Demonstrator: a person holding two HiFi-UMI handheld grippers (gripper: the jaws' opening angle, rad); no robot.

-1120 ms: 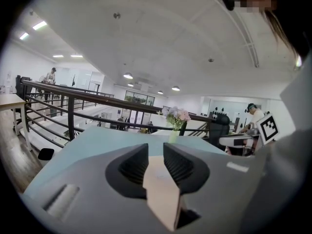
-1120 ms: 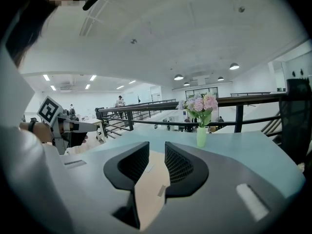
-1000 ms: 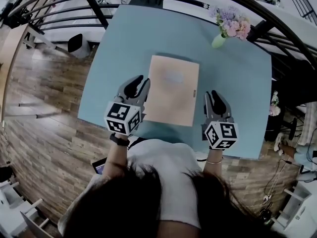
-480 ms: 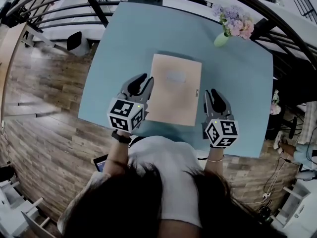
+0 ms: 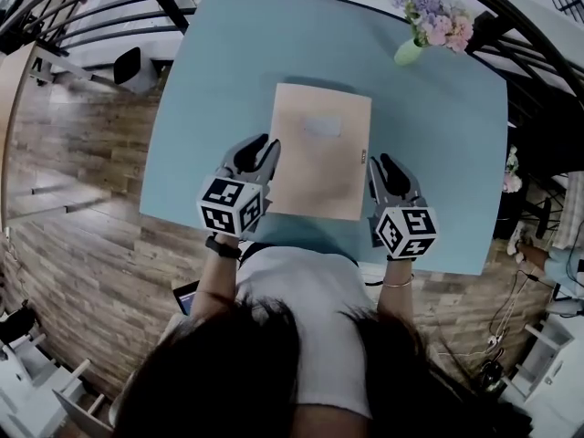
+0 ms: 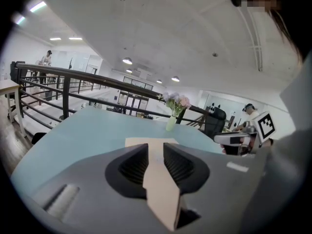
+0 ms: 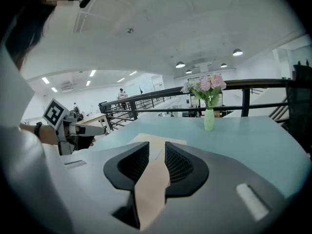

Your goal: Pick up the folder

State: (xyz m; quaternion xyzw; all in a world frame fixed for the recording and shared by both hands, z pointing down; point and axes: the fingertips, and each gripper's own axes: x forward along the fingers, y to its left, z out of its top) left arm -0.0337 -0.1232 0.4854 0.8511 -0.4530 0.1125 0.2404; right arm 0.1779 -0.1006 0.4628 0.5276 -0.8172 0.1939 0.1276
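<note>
A tan folder lies flat on the light blue table. My left gripper sits at the folder's left edge, near its front corner. My right gripper sits just off the right edge. In the left gripper view, my left gripper has its jaws a narrow slit apart, and the folder shows through the slit. The right gripper looks the same, with the folder beyond it. Neither gripper presses on anything.
A green vase of pink flowers stands at the table's far right corner, also seen as the vase and the vase. A dark railing curves behind the table. The table's front edge runs just behind both grippers.
Both grippers have sunk toward the table and closed in on the folder's side edges. The folder has stayed flat in place. The jaws' gaps look unchanged.
</note>
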